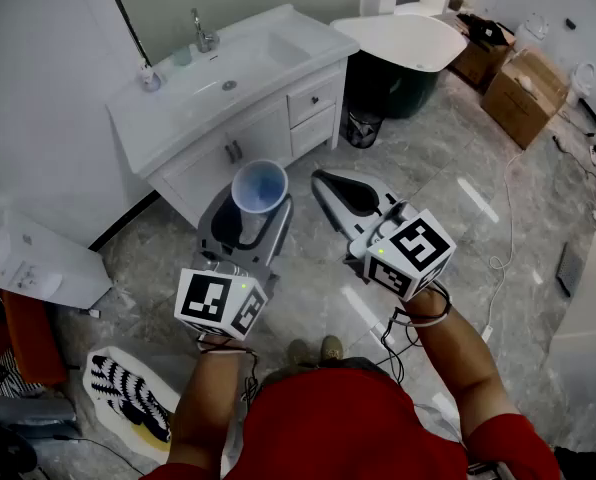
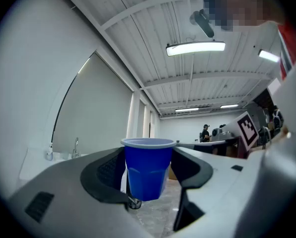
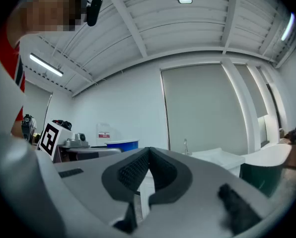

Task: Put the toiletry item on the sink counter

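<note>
A blue plastic cup (image 1: 257,196) stands upright between the jaws of my left gripper (image 1: 250,210), which is shut on it; in the left gripper view the blue cup (image 2: 147,167) fills the gap between the dark pads. My right gripper (image 1: 350,200) hovers beside it on the right, shut with nothing in it; its pads meet at the tips in the right gripper view (image 3: 147,158). The white sink counter (image 1: 168,103) with basin and faucet (image 1: 204,34) lies ahead and to the left of both grippers, some way off over the floor.
A small item (image 1: 150,76) stands at the counter's back left. A white round table (image 1: 403,38) and a dark bin (image 1: 363,126) are right of the vanity. Cardboard boxes (image 1: 523,93) sit at the far right. A white box (image 1: 40,263) and clutter lie on the floor at left.
</note>
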`<state>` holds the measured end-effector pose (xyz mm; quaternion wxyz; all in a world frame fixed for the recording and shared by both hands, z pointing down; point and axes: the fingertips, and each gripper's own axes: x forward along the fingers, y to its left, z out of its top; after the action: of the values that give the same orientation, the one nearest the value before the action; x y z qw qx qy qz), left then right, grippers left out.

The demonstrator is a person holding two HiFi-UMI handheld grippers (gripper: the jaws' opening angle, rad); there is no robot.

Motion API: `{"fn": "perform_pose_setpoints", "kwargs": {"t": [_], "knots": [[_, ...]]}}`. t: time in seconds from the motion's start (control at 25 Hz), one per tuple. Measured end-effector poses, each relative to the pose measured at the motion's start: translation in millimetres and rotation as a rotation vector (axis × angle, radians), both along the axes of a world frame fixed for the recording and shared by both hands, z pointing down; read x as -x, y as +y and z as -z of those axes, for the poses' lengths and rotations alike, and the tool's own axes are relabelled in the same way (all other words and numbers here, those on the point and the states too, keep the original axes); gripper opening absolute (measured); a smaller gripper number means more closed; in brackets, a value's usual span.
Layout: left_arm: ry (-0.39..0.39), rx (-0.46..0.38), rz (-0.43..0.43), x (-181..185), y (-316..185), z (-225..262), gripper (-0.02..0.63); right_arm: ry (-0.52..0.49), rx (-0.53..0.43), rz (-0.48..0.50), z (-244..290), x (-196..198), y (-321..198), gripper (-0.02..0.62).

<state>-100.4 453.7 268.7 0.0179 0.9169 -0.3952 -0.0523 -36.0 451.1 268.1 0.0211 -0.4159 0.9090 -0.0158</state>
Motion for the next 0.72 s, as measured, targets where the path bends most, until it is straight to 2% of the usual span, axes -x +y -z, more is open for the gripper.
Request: {"fn": "perform_pose_setpoints", "kwargs": {"t": [0.48,0.72], "knots": [[0.02,0.012,0.014,-10.4,-12.3,0.1,0.291,0.025,-0.012,0.022,4.8,-8.9,-9.8,0.029],[0.035,0.02,0.05,-17.5,-22.3,-0.8,0.291,0.013,-0.018,0.037,5.6,-21.6,-16.3,0.031]]}}
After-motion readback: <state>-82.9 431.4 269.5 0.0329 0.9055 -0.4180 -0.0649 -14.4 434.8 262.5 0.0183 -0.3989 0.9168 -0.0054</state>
